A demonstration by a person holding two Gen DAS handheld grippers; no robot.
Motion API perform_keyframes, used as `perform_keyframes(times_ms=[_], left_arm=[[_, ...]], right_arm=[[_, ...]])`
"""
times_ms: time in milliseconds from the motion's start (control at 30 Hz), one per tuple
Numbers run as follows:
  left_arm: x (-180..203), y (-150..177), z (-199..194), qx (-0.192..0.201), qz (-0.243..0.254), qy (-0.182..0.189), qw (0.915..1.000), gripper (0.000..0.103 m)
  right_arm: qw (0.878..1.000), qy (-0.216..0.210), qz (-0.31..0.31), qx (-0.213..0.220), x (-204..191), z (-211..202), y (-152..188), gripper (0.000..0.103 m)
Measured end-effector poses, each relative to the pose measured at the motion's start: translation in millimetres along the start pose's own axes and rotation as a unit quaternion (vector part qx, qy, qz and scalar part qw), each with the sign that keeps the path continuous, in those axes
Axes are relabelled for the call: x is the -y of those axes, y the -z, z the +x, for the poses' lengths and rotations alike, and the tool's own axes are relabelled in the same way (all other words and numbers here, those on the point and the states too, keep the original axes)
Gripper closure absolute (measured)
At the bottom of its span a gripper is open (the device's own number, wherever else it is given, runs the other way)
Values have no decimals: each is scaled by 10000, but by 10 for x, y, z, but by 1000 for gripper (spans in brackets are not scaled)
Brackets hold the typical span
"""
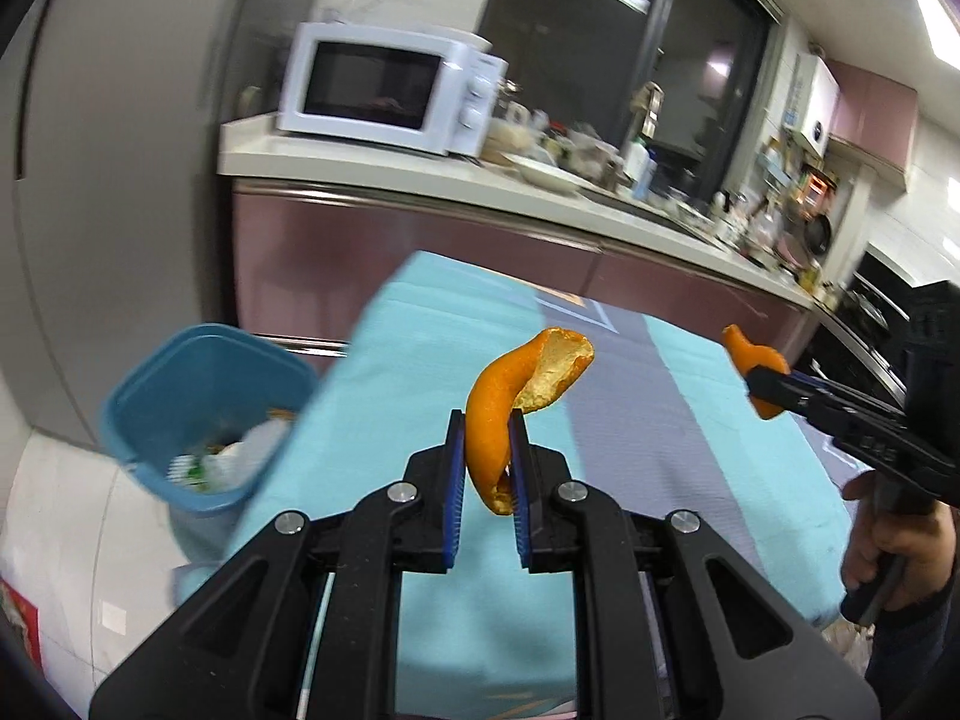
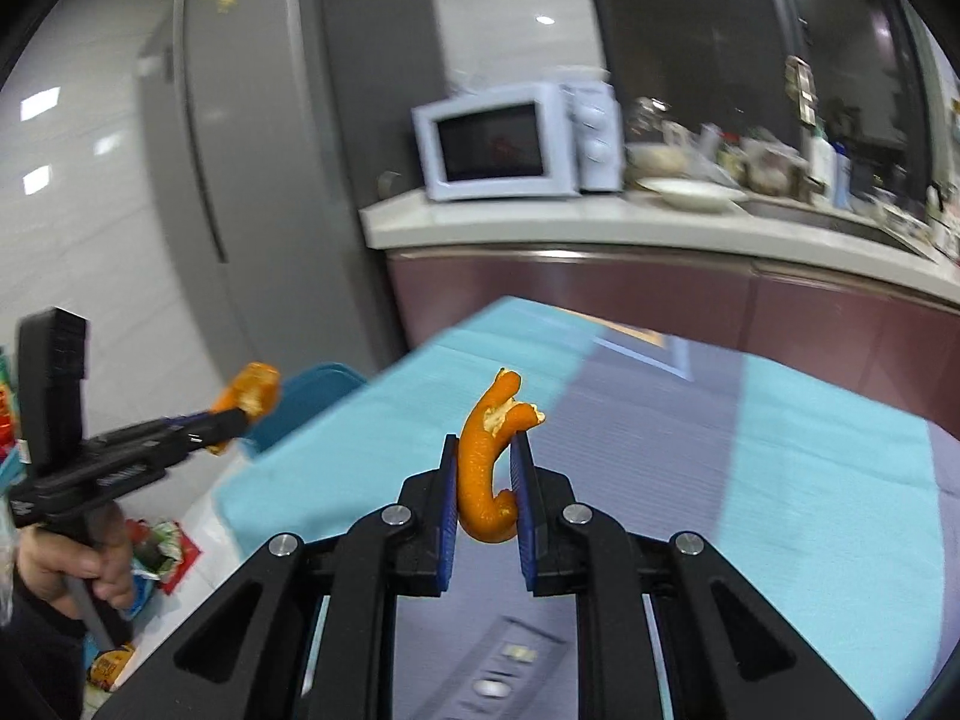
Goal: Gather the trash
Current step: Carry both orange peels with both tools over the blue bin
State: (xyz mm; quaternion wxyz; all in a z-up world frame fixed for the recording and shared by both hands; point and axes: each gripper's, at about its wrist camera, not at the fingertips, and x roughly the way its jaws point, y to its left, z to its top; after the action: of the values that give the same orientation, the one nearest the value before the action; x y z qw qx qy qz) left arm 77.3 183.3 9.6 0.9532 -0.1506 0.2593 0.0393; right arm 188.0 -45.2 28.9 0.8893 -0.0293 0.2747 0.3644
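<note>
Currently the left claw (image 1: 486,438) pinches a curled orange peel (image 1: 516,396) and the right claw (image 2: 485,468) another peel (image 2: 489,468), both above the tabletop (image 1: 384,372), the blue bin (image 1: 204,414) nearer the left.

Right tongs (image 2: 485,450) clamping curled orange peel (image 2: 487,468), above turquoise tablecloth (image 2: 810,480), microwave (image 2: 516,141) behind

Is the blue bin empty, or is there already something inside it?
Not empty. The left wrist view shows white and green trash at the bottom of the bin.
</note>
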Motion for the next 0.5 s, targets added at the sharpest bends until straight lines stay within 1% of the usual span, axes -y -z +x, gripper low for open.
perform_keyframes(times_ms=[67,167,267,367,433,500], left_arm=[[-164,32,-206,114,-82,-144,9998,89],[-381,50,-417,240,-194,-320,9990,89],[-593,79,-651,378,-305,-530,9974,89],[-767,87,-794,471,-361,-790,9951,89],[-869,101,-863,495,-442,-895,9938,89],[-994,109,-915,499,-445,-1104,9916,89]], right_arm=[[9997,-159,-150,62,-219,-28,-44,88],[9986,-374,-346,106,-503,-22,-94,88],[9973,-552,-462,140,-708,8,-128,88],[9956,-702,-598,150,-931,89,-170,88],[9944,-807,-667,155,-1058,154,-202,88],[9933,-885,-732,148,-1168,232,-228,88]])
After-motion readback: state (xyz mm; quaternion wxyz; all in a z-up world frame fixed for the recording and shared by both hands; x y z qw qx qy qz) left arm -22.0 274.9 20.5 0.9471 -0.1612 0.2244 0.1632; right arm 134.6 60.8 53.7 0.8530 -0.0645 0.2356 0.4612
